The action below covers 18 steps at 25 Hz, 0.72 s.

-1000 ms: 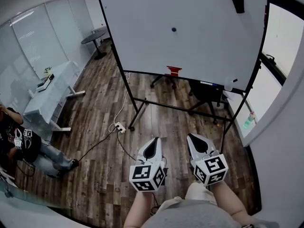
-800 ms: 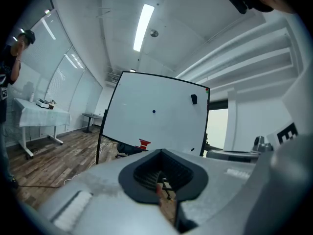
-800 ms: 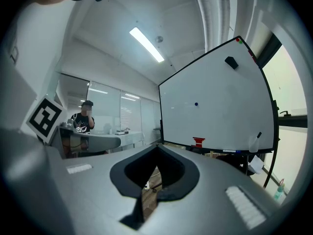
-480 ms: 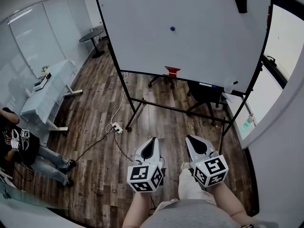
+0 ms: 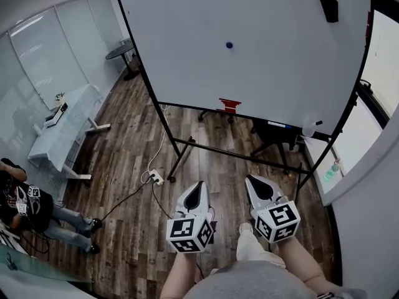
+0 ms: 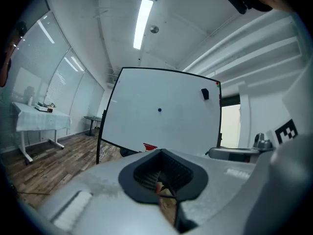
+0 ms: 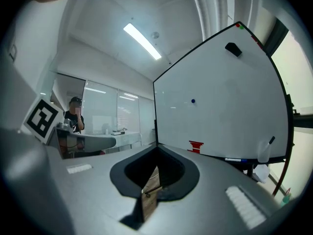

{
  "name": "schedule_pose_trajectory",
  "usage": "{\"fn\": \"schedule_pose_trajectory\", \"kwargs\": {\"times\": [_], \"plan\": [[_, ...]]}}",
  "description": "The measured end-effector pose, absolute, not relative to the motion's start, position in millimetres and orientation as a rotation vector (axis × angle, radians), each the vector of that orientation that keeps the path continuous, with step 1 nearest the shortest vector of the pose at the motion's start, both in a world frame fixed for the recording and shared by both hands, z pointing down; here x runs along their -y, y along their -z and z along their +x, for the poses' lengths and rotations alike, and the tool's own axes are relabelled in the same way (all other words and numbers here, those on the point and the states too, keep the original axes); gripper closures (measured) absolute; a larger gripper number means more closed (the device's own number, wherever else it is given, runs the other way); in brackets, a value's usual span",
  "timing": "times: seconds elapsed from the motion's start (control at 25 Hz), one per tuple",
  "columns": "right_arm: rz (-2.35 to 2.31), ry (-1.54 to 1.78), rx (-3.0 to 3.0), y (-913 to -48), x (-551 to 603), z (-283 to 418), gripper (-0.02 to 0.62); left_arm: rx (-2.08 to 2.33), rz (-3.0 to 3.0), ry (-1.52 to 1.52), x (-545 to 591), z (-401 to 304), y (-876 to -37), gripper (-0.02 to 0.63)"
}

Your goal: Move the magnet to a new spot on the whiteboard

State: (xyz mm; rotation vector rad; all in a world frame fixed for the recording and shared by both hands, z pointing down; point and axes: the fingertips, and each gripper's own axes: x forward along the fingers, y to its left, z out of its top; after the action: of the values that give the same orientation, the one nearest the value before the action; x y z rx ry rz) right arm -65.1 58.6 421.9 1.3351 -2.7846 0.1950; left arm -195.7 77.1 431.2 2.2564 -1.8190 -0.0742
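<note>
Magnet (image 5: 229, 45): blue dot mid whiteboard (image 5: 280, 61), well apart from both grippers
Left gripper (image 5: 198, 189): jaws together, nothing in them
Right gripper (image 5: 257, 184): jaws together too, empty
Floor (image 5: 124, 161): power strip (image 5: 156, 178) by the stand's (image 5: 168, 129) left foot
Crossbar (image 5: 243, 153): low, between grippers and board
Eraser (image 5: 328, 7): black, board's top right

Pretty plain office space tbh. A dark wood-plank floor (image 5: 124, 167) in greyish-brown boards fills the middle of the head view. A frosted glass partition (image 5: 43, 48) runs along at 10 o'clock, with a white table (image 5: 68, 136) in front of it at 9 and a small round dark table (image 5: 121, 50) up at 11. A white power strip (image 5: 156, 179) and its cable lie on the boards at 8. There's a dark office chair (image 5: 274, 132) at 3, a bright window (image 5: 381, 67) at 2 and a plain white wall (image 5: 374, 229) at 4. In the left gripper view, one long ceiling light (image 6: 143, 16) is lit at 12.
</note>
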Motion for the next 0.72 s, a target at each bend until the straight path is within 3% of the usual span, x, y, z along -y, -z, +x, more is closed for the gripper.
{"fn": "schedule_pose_trajectory", "kwargs": {"times": [0.72], "plan": [[1.233, -0.07, 2.835, -392.0, 142.8, -73.1, 0.594, 1.912, 2.252, 0.109, 130.9, -199.6, -399.9, 0.601]]}}
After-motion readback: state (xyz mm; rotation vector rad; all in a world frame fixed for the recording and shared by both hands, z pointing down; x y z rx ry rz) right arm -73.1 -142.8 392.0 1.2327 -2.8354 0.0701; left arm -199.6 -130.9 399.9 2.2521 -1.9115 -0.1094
